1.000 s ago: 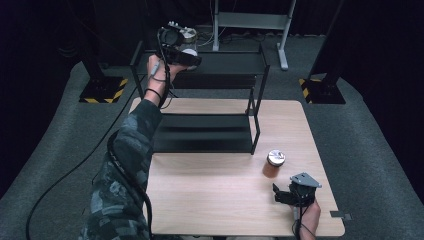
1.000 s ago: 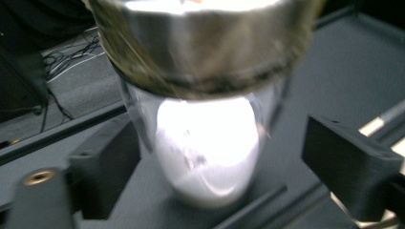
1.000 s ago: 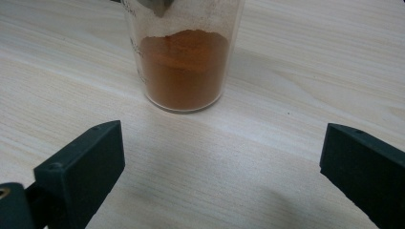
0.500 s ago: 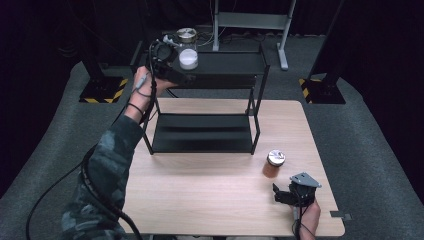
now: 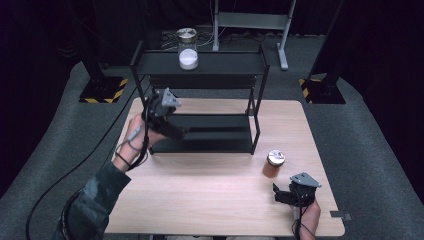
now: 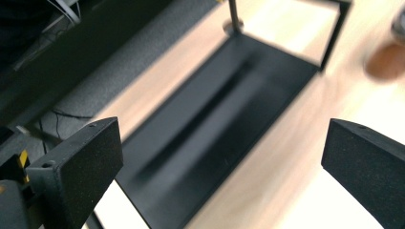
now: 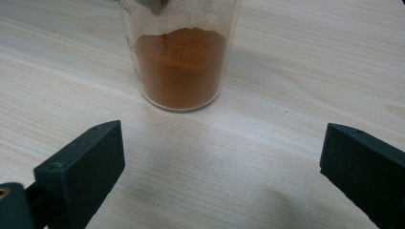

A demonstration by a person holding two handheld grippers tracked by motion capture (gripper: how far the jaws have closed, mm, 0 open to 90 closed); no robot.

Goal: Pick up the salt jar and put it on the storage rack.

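Note:
A glass jar of white powder [image 5: 188, 52] with a metal lid stands on the top shelf of a black two-tier rack [image 5: 225, 62]. My left gripper [image 5: 177, 132] hovers at the rack's left front, over the lower shelf [image 6: 205, 124]. Its jaws have just been opening and stand wide with nothing between them [image 6: 222, 143]. A jar of orange powder [image 5: 273, 163] stands on the wooden table [image 5: 210, 195] to the right of the rack. My right gripper [image 5: 278, 194] rests open near the table's front edge, pointing at that jar [image 7: 180, 62], which is just beyond its fingertips [image 7: 222, 152].
Two stands with yellow-and-black striped bases [image 5: 102, 90] [image 5: 320, 90] flank the table on grey carpet. A grey metal frame [image 5: 250, 20] stands behind the rack. A black cable [image 5: 75, 170] trails from the left hand across the floor.
My left gripper let go of the white-powder jar on the top shelf, then came down and back toward the person. The right gripper and the orange jar have kept still.

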